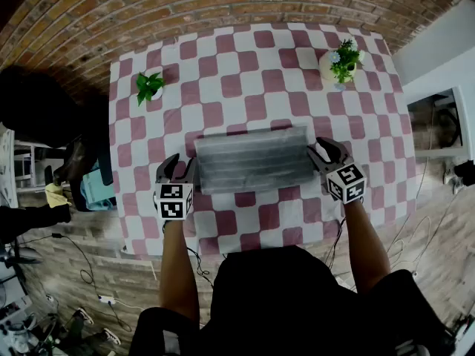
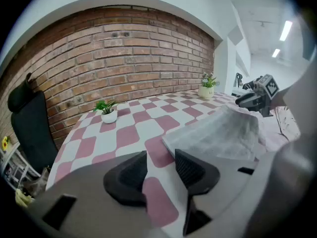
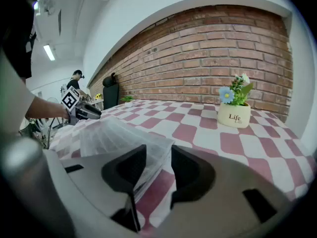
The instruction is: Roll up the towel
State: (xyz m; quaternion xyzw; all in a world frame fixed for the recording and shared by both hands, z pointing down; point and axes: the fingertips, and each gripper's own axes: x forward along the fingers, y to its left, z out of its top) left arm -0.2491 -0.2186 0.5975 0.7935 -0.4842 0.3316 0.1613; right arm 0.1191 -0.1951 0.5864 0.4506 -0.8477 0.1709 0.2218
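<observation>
**A:** How far along is the towel (image 1: 252,158)?

**B:** Hardly begun, I'd judge. Starting at the left, the left gripper (image 1: 180,171) sits at the towel's near left corner. Its jaws are partly apart with only the checked tabletop (image 1: 245,65) between them, and the towel's edge lies just beside one jaw.

**A:** And the middle?

**B:** The grey towel lies flat across the middle of the tabletop as a tidy oblong. I see no rolled part anywhere.

**A:** The right end?

**B:** The right gripper (image 3: 157,156) has its jaws narrowly apart. The towel's right corner sits loose between them, not pinched. So, as I read it, all the rolling is left to do.
</observation>
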